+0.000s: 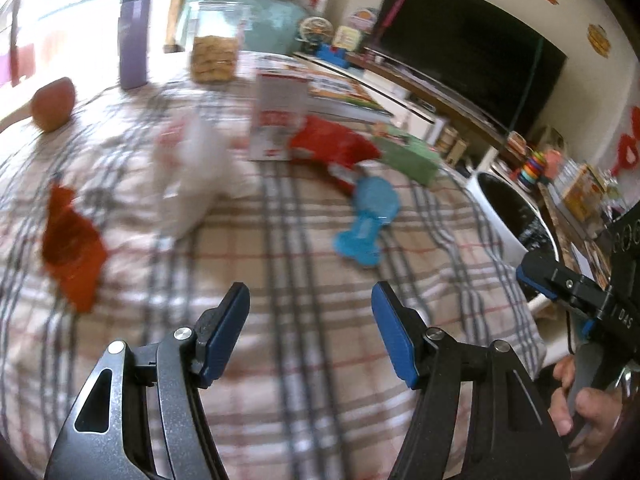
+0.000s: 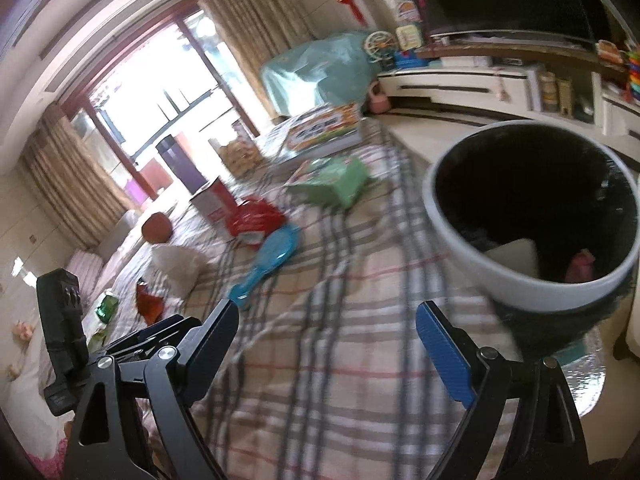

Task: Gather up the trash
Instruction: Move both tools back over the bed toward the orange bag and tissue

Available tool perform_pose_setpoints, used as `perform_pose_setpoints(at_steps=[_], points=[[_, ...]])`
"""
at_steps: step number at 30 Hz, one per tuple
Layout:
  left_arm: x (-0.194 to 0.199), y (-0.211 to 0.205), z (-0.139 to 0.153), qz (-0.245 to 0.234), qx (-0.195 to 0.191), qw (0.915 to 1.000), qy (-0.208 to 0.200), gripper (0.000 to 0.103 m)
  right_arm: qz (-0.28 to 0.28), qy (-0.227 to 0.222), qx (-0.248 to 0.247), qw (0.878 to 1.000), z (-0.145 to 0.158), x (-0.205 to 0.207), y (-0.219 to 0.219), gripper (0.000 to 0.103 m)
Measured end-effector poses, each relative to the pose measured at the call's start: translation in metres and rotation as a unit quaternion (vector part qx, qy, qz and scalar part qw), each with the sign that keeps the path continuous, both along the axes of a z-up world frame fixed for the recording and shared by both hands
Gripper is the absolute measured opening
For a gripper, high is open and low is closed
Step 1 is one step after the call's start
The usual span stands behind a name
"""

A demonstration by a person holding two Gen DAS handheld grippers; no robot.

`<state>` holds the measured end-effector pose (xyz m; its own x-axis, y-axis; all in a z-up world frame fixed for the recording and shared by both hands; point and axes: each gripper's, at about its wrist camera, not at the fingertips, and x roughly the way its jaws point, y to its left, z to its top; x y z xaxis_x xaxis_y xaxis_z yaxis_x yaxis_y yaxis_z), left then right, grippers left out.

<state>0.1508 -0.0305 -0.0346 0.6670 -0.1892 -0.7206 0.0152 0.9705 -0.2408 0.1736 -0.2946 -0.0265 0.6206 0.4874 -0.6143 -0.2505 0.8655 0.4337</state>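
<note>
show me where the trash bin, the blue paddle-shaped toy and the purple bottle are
trash bin (image 2: 532,300), right wrist view, on its white front rim.
blue paddle-shaped toy (image 1: 366,220), left wrist view, on its middle.
purple bottle (image 1: 134,40), left wrist view, on its body.

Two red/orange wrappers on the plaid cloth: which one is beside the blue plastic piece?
The red wrapper, next to the white-and-red carton, touches the blue plastic piece. The orange wrapper lies apart, beyond the crumpled white bag.
</note>
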Motion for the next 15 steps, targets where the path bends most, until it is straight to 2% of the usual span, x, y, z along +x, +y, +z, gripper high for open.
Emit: perform_pose_setpoints(at_steps=[15], points=[[-0.038,0.077,-0.004,0.086,0.011,0.9963,0.0,0.066,0.086,0.002,0.0,0.996,-0.009,0.0,0.086,0.091]])
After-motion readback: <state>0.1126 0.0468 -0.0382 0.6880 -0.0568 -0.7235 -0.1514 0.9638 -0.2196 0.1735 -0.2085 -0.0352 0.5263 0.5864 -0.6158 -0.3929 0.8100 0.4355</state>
